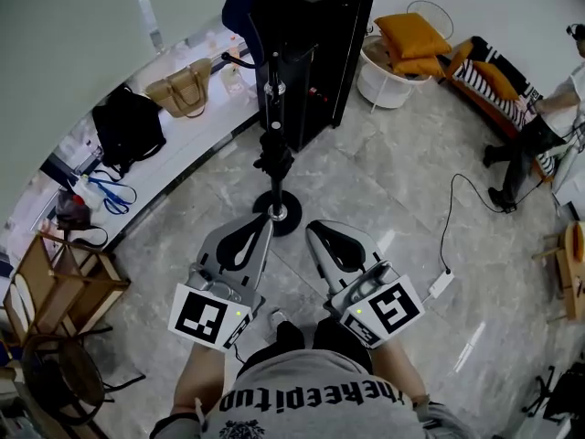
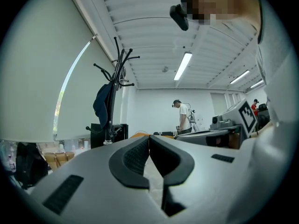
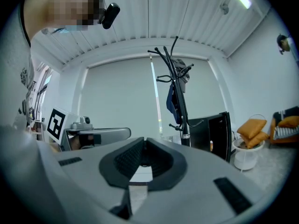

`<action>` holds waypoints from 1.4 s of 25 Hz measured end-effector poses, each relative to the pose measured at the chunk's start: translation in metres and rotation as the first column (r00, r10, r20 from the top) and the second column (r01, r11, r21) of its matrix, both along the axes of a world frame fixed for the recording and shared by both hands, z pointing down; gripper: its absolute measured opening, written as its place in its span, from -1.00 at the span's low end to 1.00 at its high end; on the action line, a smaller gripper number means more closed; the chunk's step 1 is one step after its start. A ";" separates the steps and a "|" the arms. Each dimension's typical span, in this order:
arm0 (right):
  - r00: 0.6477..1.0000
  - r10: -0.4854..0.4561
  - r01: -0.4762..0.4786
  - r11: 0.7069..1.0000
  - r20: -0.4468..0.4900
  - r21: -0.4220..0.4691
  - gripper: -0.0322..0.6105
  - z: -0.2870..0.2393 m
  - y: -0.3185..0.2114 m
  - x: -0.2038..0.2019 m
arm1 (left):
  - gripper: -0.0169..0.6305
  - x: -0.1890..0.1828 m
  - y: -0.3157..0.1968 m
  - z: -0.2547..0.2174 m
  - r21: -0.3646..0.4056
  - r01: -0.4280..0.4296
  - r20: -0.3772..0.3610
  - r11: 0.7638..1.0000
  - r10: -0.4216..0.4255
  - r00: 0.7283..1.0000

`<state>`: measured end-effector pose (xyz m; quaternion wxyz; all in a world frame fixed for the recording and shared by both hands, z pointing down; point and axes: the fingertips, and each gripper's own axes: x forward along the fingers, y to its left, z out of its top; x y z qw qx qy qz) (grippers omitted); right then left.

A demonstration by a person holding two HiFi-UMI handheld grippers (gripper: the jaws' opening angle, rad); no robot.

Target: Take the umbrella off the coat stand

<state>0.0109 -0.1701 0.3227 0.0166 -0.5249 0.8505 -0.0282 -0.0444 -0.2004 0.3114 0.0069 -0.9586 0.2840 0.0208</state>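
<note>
You stand near the coat stand (image 1: pixel 272 108), left gripper (image 1: pixel 263 227) and right gripper (image 1: pixel 315 231) both closed on nothing, while the dark blue umbrella (image 3: pixel 172 101) hangs untouched from its upper hooks, the whole job yet to do.

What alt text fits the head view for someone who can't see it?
Seen from above, a black coat stand rises from a grey marble floor, a dark blue umbrella hanging near its top. The left gripper and right gripper, both shut, point toward its round base.
</note>
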 end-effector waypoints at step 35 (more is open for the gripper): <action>0.995 -0.095 0.094 0.996 -0.014 -0.005 -0.85 -0.007 -0.075 0.012 | -0.90 0.006 -0.067 0.003 -0.017 0.099 -0.019 0.995 -0.099 0.995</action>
